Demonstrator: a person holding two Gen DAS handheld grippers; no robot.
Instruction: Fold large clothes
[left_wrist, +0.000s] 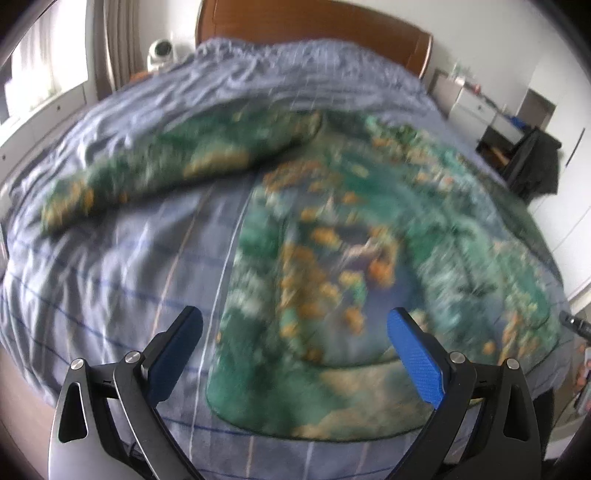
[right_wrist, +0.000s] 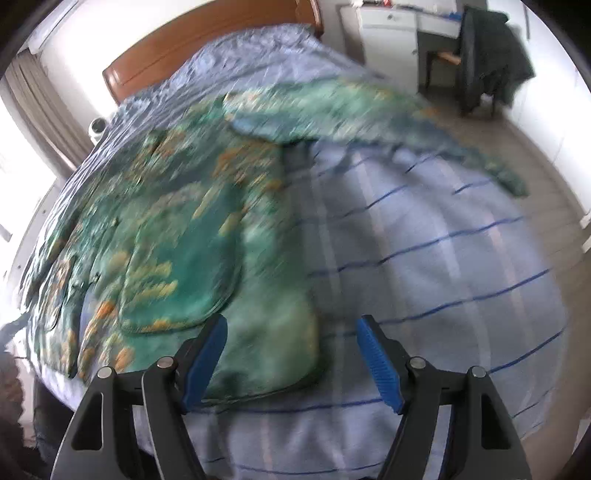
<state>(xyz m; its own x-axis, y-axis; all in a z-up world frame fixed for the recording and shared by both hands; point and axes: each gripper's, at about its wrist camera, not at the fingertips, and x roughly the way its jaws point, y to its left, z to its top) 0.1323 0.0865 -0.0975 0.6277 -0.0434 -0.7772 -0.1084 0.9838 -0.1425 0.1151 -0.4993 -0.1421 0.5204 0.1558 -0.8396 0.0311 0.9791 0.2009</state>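
A large green garment with orange and white print (left_wrist: 332, 240) lies spread flat on the bed, one sleeve (left_wrist: 177, 162) stretched to the left. In the right wrist view the same garment (right_wrist: 177, 229) fills the left half, its other sleeve (right_wrist: 369, 118) reaching right toward the bed's edge. My left gripper (left_wrist: 295, 325) hovers open above the garment's near hem, nothing between its blue pads. My right gripper (right_wrist: 291, 332) is open too, above the hem's right corner (right_wrist: 288, 362). Both views are motion-blurred.
The bed's blue striped cover (left_wrist: 110, 258) shows around the garment, with a wooden headboard (left_wrist: 314, 26) at the far end. A chair draped with dark clothing (right_wrist: 487, 55) and white drawers (right_wrist: 388, 33) stand past the bed. A small white device (left_wrist: 160, 51) sits at the bedside.
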